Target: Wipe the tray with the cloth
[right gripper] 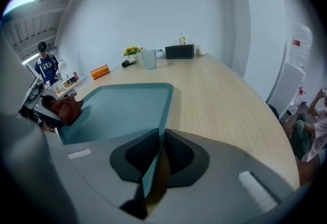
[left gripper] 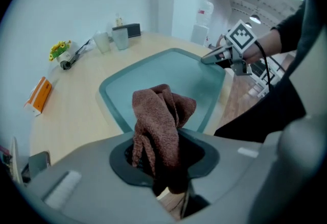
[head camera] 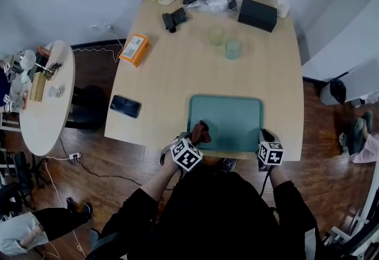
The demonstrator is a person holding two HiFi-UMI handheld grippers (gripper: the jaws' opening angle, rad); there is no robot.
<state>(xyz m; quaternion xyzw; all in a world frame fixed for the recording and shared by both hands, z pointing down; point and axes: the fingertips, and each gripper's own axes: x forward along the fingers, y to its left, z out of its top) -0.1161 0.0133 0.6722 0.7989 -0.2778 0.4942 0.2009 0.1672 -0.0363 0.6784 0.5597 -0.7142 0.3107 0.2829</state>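
Your left tool (left gripper: 164, 169) is clamped on the cloth (left gripper: 159, 118), which bunches up at the near left corner of the tray (left gripper: 153, 72), while your right tool (right gripper: 155, 159) is clamped on the tray's near right rim, the tray lying at the surface's (head camera: 172, 75) near edge.

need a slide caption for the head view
Left gripper holds a brown cloth over the teal tray; right gripper clamps the tray's rim.

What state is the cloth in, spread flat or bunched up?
Bunched up: the cloth sits crumpled in folds, clamped in the left gripper.
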